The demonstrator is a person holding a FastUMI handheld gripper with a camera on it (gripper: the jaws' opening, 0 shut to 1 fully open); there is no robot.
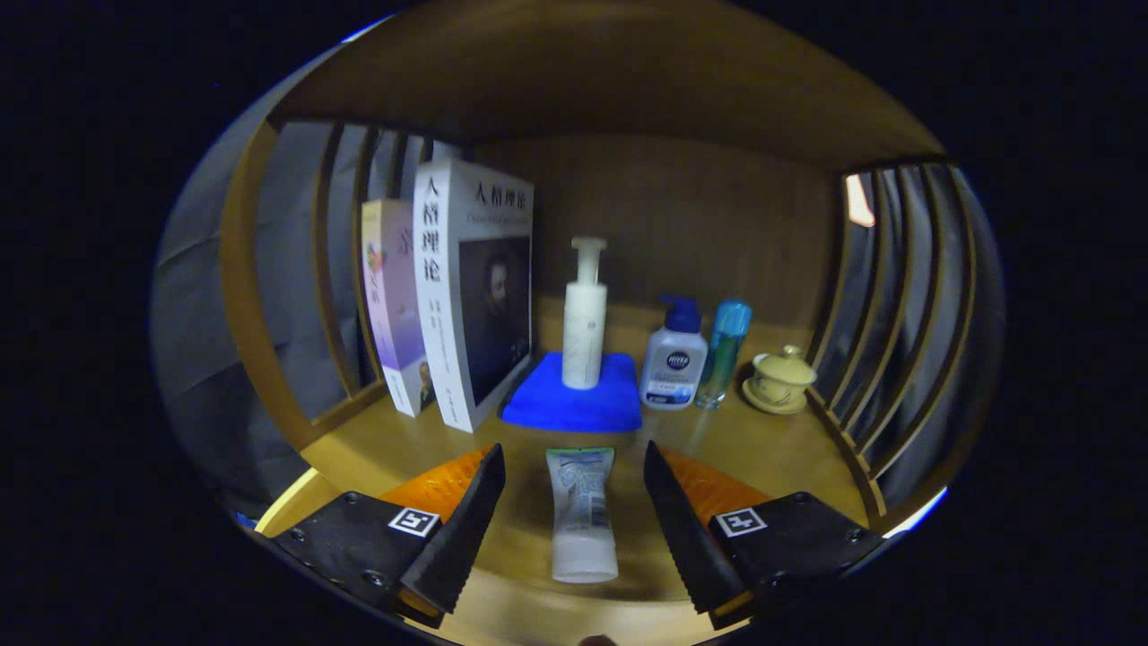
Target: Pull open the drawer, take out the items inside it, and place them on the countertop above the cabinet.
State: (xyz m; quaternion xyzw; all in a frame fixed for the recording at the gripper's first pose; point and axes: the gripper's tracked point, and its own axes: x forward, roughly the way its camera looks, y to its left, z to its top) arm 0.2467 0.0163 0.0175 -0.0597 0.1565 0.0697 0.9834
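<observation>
Two books and bottles beyond tube between open jaws.

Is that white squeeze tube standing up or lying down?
Lying down: the white squeeze tube rests flat on the wooden countertop, between the open hand-held gripper's fingers, untouched.

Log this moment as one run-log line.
gripper: open | tube: flat on countertop, between fingers, untouched | beyond: cloth under pump bottle, books, lidded cup

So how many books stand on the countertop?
2, upright side by side, left of the blue cloth: white book, purple book on its far side. Open jaws flank the tube.
</observation>
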